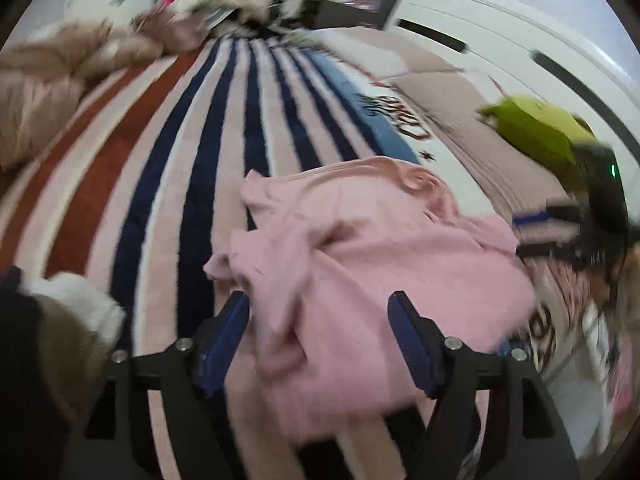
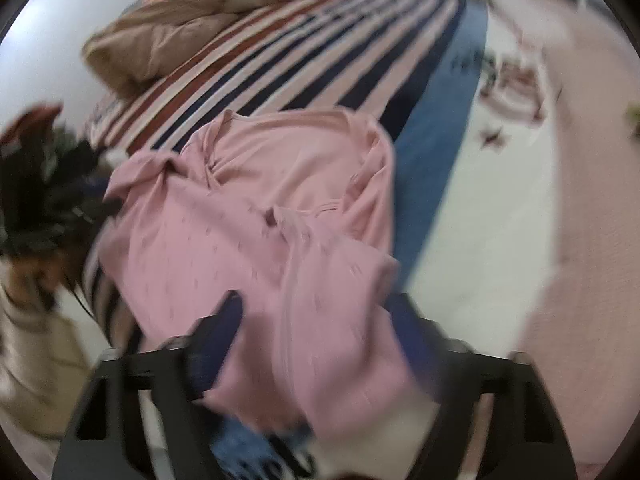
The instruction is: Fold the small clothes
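Observation:
A small pink garment (image 1: 372,256) lies crumpled on the striped bedspread (image 1: 224,128). My left gripper (image 1: 320,308) is open, its blue-padded fingers either side of the garment's near edge. The right gripper (image 1: 560,228) shows at the right of the left wrist view, beside the garment's far side. In the right wrist view the same pink garment (image 2: 260,232) fills the middle, and my right gripper (image 2: 316,312) is open around its near edge. The left gripper (image 2: 52,200) shows blurred at the left of that view. Both views are blurred.
A tan quilted duvet (image 1: 52,80) is bunched at the far left of the bed. A lime green cloth (image 1: 536,128) lies at the right by a white radiator (image 1: 500,28). A white and brown plush item (image 1: 72,320) sits near left. Clutter lies at the bed's far end.

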Motion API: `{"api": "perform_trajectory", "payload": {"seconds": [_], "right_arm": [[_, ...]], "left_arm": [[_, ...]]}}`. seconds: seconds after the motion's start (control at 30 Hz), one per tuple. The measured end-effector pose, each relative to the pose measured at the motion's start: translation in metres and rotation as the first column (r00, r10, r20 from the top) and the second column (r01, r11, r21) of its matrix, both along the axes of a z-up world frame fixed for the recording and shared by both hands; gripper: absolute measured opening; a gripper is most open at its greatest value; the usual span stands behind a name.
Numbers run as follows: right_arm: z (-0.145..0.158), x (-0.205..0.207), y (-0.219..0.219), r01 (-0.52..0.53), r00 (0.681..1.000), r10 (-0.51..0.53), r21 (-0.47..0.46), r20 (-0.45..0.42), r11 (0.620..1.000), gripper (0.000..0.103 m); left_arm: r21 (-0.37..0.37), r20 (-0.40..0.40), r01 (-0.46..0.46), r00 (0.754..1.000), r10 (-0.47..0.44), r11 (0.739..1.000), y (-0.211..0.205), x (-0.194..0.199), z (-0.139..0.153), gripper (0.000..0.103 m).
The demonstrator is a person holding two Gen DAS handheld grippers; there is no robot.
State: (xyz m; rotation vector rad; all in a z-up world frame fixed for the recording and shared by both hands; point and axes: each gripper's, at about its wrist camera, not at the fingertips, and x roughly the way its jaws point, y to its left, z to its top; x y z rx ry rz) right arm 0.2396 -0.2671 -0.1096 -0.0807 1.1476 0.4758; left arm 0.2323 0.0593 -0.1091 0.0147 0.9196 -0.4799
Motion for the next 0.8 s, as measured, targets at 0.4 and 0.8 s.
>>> {"api": "perform_trajectory", "payload": {"seconds": [0.4, 0.8], "right_arm": [[-0.019, -0.054, 0.047, -0.174, 0.976, 0.198, -0.224, 0.089, 0.959, 0.062], [0.018, 0.018, 0.026, 0.036, 0.985, -0.024, -0.069, 0.171, 0.997, 0.009]], "left_arm": [[0.197, -0.028, 0.107, 0.994, -0.103, 0.975, -0.04, -0.02, -0.037, 0.056], [0.145, 0.063, 0.045, 0.997, -0.055, 0.988, -0.04, 0.025, 0.003, 0.006]]}}
